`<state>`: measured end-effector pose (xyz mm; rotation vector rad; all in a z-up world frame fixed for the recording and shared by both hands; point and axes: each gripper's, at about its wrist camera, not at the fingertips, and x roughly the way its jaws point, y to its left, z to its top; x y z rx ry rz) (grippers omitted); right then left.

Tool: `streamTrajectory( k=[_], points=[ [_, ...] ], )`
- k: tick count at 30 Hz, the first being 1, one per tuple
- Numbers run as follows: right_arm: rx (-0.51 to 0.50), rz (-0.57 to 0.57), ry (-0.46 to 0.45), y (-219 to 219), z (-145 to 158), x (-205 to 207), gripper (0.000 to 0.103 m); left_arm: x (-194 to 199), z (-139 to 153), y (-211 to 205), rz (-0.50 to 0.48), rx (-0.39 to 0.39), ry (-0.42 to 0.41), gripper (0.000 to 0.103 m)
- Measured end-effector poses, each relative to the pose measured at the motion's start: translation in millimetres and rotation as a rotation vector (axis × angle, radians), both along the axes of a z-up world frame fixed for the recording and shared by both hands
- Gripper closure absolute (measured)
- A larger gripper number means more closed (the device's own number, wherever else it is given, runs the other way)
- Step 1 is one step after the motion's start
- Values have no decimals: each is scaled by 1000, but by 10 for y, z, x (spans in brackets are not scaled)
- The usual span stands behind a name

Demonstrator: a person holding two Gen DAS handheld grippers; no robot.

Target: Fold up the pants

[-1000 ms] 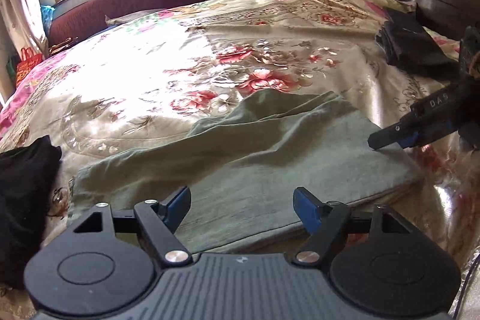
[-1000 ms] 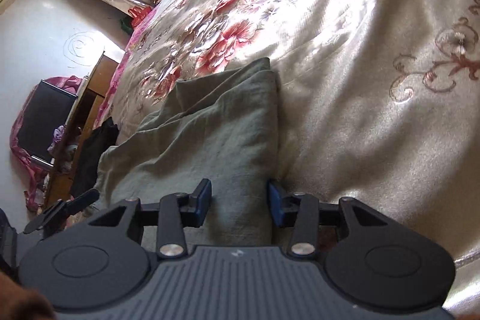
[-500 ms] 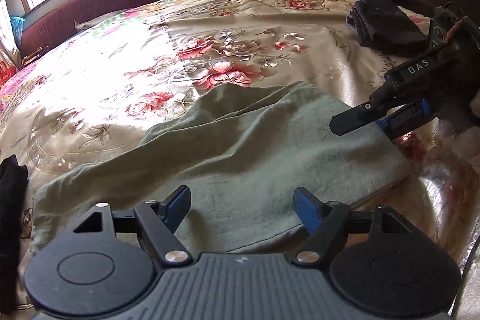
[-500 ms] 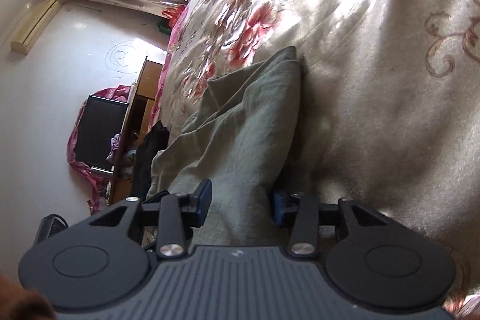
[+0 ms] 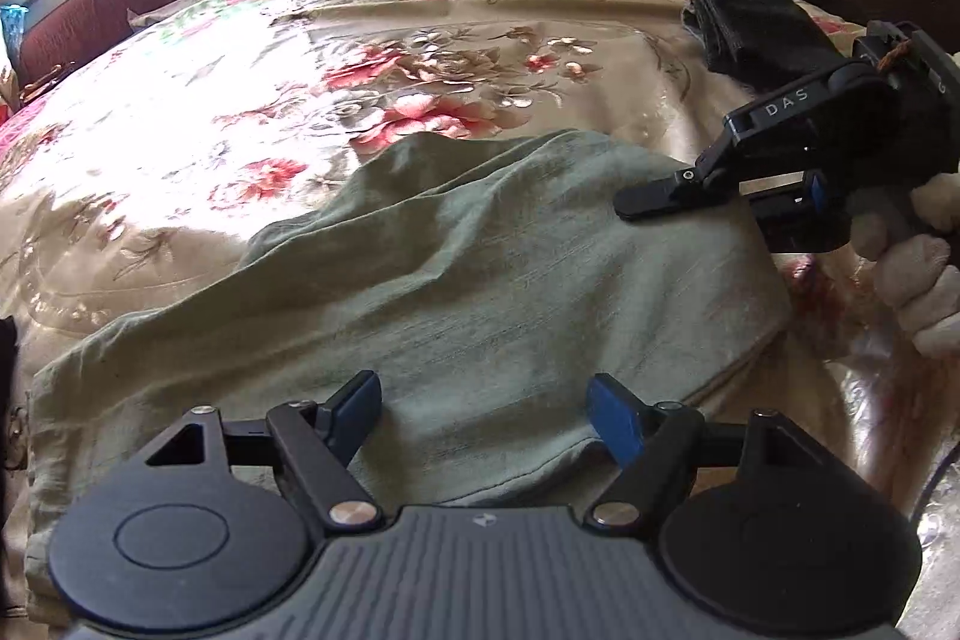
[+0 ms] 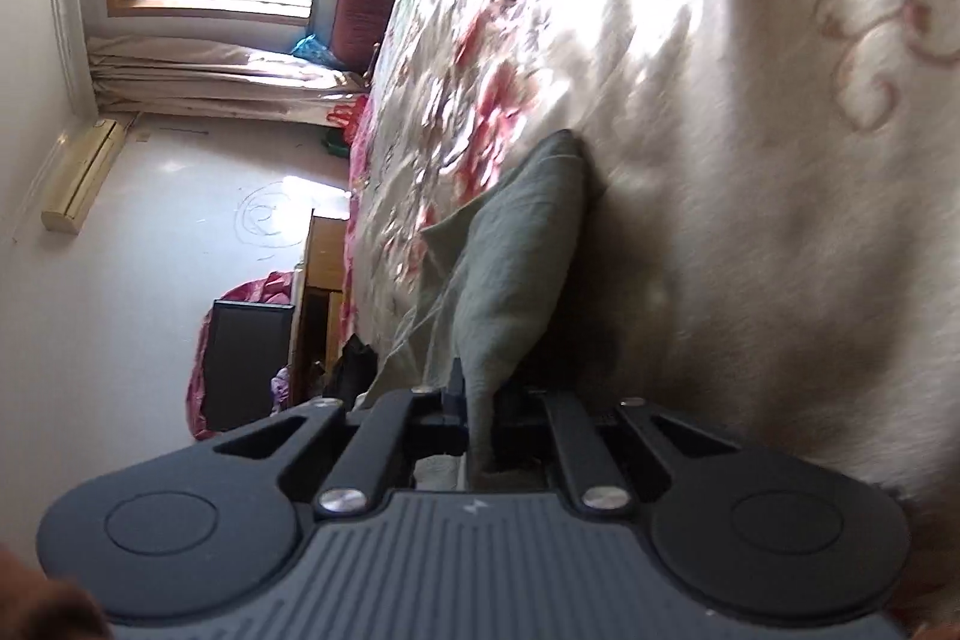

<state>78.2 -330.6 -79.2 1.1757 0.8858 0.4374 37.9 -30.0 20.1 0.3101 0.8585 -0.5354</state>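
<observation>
1. Left wrist view: the left gripper (image 5: 485, 405) hangs tilted down over the near edge of the green pants (image 5: 456, 292), fingers spread wide with nothing pinched. The pants lie flat on the bed (image 5: 336, 58).
2. Same view: a hand (image 5: 918, 274) holds the right gripper (image 5: 651, 199) at the pants' right edge.
3. Right wrist view: the right gripper (image 6: 480, 400), rolled sideways, has its fingers pressed together, pinching a fold of the pants (image 6: 516, 268).

The left black plastic two-finger gripper (image 5: 486, 406) has blue pads (image 5: 615, 421), silver screws and a ribbed grey body. At the frame's right edge, the right black gripper (image 5: 648, 202) bears white "DAS" lettering.
</observation>
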Motion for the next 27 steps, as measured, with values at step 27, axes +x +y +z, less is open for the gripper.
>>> streamTrajectory(
  k=[27],
  points=[
    [-351, -74, -76, -180, 1233, -150, 97, -35, -82, 339, 93, -167, -40, 9]
  ],
)
